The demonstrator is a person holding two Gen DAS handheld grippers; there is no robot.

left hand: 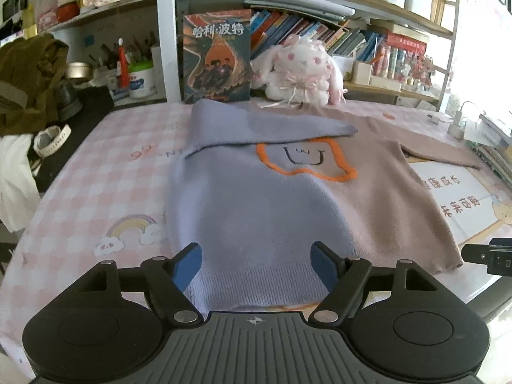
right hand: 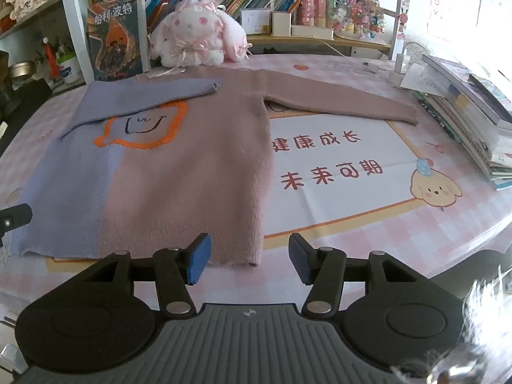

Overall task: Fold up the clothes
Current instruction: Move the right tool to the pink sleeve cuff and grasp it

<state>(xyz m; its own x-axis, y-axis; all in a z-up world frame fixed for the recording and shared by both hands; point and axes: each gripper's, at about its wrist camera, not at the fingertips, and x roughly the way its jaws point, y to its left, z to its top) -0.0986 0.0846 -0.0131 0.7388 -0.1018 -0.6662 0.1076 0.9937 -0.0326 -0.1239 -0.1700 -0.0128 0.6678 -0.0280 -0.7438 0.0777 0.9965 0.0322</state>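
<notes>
A two-tone sweater (left hand: 256, 198) (right hand: 166, 166), lilac on one half and dusty pink on the other, lies flat on the table with an orange outlined face on its chest. Its lilac sleeve (left hand: 275, 128) (right hand: 153, 94) is folded across the chest. The pink sleeve (right hand: 345, 104) (left hand: 441, 153) stretches out to the right. My left gripper (left hand: 256, 267) hovers open over the lilac hem, nothing between its blue pads. My right gripper (right hand: 249, 260) stands open at the hem's pink corner, with nothing pinched.
The table wears a pink checked cloth (right hand: 400, 233) with a white printed panel. A plush bunny (right hand: 198, 35) and an upright book (right hand: 115, 38) stand behind the sweater. Stacked books (right hand: 473, 118) line the right edge. Brown clothing (left hand: 28, 76) and a white watch (left hand: 51, 140) sit at the left.
</notes>
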